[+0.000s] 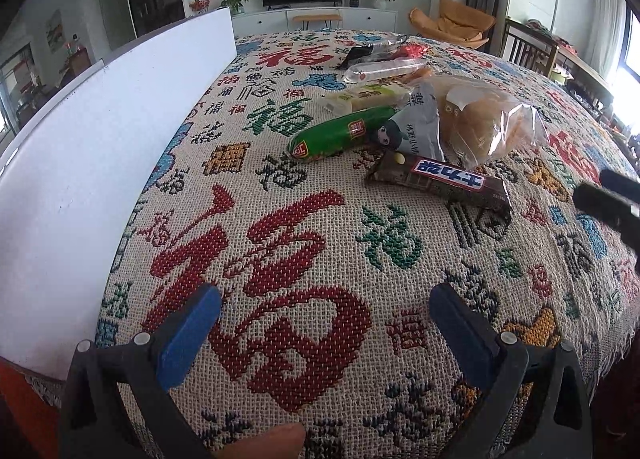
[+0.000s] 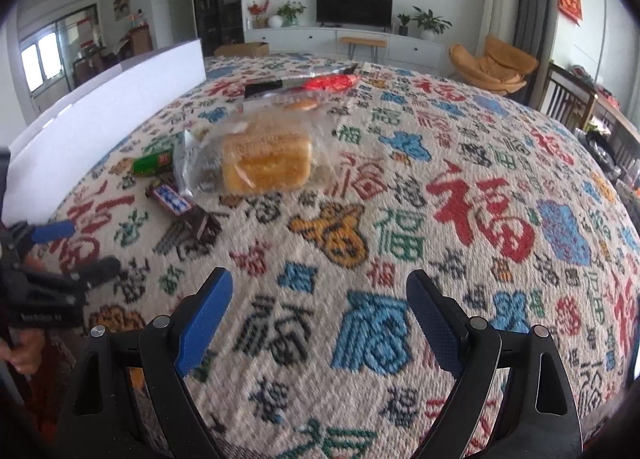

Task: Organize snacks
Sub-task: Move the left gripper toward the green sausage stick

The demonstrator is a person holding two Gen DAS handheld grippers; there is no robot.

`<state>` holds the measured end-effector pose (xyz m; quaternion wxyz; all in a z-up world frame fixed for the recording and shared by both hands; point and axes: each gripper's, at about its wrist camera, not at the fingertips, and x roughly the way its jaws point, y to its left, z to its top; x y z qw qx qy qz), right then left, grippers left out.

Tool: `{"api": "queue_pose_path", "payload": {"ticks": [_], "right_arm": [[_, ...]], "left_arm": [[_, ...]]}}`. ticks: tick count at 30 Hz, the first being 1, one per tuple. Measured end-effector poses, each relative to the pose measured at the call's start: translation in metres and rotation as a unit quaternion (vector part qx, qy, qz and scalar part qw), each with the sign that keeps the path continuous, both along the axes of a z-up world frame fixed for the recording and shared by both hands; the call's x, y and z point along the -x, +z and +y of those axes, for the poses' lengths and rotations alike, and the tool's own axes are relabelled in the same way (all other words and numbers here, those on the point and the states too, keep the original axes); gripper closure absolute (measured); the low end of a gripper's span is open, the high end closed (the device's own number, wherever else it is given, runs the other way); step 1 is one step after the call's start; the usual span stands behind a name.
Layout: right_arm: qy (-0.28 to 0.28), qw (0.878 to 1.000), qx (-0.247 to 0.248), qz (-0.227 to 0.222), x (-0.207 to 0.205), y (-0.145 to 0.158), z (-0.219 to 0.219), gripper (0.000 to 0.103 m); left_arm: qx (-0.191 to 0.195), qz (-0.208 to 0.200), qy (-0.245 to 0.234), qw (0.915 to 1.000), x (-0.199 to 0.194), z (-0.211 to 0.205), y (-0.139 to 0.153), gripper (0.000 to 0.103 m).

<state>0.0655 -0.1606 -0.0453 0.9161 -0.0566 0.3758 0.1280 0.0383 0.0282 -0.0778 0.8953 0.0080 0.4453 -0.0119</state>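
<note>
The snacks lie in a loose heap on the woven cloth (image 1: pixel 280 339) with red, green and blue characters that covers the worktop, in the upper middle of the left wrist view. Nearest the camera is a brown chocolate bar in a wrapper with a blue-and-white logo (image 1: pixel 444 183). Behind it lie a green plastic-wrapped sausage (image 1: pixel 340 133), a grey foil packet with a cartoon figure (image 1: pixel 412 127), a clear bag holding a golden loaf of bread (image 1: pixel 484 123), and a pale yellow-green wrapped cake (image 1: pixel 368 97). Farther back are a clear tube-shaped packet (image 1: pixel 380 70) and some red and black wrappers, too small to identify.

A tall white board (image 1: pixel 100 163) stands along the left of the frame.

The left hand-held gripper (image 1: pixel 324 323) has its blue pads spread wide, holding nothing. The right hand-held gripper (image 2: pixel 320 311) is likewise spread and empty, well short of the pile.

By my judgement nothing is sorted yet: every snack remains to be picked and placed.
</note>
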Motion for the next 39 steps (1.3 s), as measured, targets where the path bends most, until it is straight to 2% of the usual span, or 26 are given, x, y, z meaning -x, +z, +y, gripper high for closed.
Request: {"api": "queue_pose_path", "payload": {"ticks": [4, 6, 9, 11, 13, 14, 16, 17, 20, 23, 26, 29, 39], "right_arm": [[0.037, 0.999, -0.019, -0.010, -0.034, 0.028, 0.036, 0.012], [0.045, 0.999, 0.005, 0.006, -0.056, 0.026, 0.056, 0.012], [0.030, 0.997, 0.062, 0.040, -0.087, 0.004, 0.066, 0.013], [-0.012, 0.997, 0.067, 0.030, -0.107, 0.000, 0.042, 0.013], [-0.102, 0.991, 0.087, 0.023, -0.124, 0.004, 0.006, 0.013], [-0.125, 0.989, 0.074, 0.026, -0.127, 0.010, -0.011, 0.013], [-0.124, 0.992, 0.019, 0.025, -0.119, 0.021, -0.040, 0.012], [-0.121, 0.992, 0.015, 0.019, -0.111, 0.024, -0.048, 0.012], [-0.117, 0.992, 0.048, 0.013, -0.089, 0.017, -0.059, 0.012], [-0.129, 0.989, 0.061, 0.049, -0.090, -0.006, -0.073, 0.012], [-0.151, 0.985, 0.032, 0.079, -0.101, -0.023, -0.090, 0.012], [-0.162, 0.984, 0.013, 0.071, -0.106, -0.027, -0.097, 0.012], [-0.162, 0.985, 0.003, 0.065, -0.110, -0.029, -0.099, 0.011]], "left_arm": [[0.000, -0.001, 0.001, 1.0000, 0.000, 0.000, 0.000, 0.000], [-0.001, -0.001, 0.001, 1.0000, 0.001, 0.000, 0.000, 0.000], [-0.001, -0.001, 0.000, 1.0000, 0.003, 0.000, 0.000, 0.000], [0.000, -0.002, 0.001, 1.0000, 0.005, 0.002, 0.000, 0.000], [0.000, -0.001, 0.000, 1.0000, 0.005, 0.002, 0.000, 0.000], [0.000, 0.000, 0.000, 1.0000, 0.004, 0.002, 0.000, 0.000], [0.001, 0.002, 0.003, 1.0000, 0.003, 0.002, 0.000, 0.000], [0.002, 0.004, 0.004, 1.0000, 0.002, 0.002, 0.000, 0.000], [0.003, 0.010, 0.007, 0.9999, -0.002, 0.001, 0.000, 0.000], [0.002, 0.014, 0.008, 0.9999, -0.006, 0.002, 0.000, 0.000], [0.001, 0.019, 0.008, 0.9998, -0.009, 0.002, 0.000, 0.000], [0.000, 0.022, 0.006, 0.9997, -0.010, 0.001, 0.000, 0.000], [0.000, 0.025, 0.014, 0.9996, -0.012, 0.001, 0.000, 0.000]]}}
